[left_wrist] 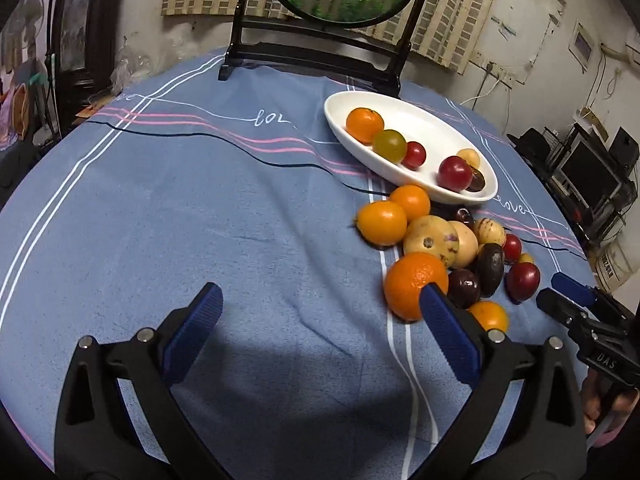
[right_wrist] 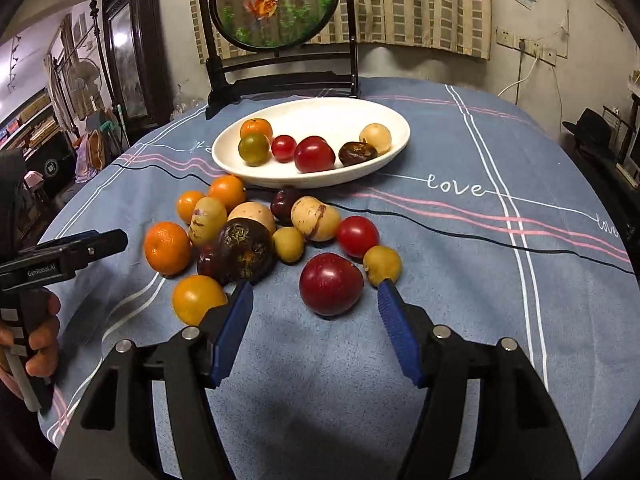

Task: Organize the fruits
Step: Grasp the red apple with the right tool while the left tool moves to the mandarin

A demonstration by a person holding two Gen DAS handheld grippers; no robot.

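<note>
A white oval dish (left_wrist: 420,120) (right_wrist: 320,116) at the back of the blue tablecloth holds several fruits: a mandarin, a green one, red ones, a dark one and a pale one. In front of it lies a loose pile of mandarins, yellow fruits, dark purple fruits and red plums. My left gripper (left_wrist: 320,294) stands wide open over bare cloth, its right finger in front of a big mandarin (left_wrist: 414,284) at the pile's near edge. My right gripper (right_wrist: 315,286) is open, with a red plum (right_wrist: 331,284) lying just beyond its fingertips, untouched.
A round goldfish picture (right_wrist: 276,4) on a black stand (left_wrist: 312,60) stands behind the dish. The round table's edge curves away on both sides. A person's hand (right_wrist: 40,340) holds the left gripper's handle. Cluttered shelves and furniture surround the table.
</note>
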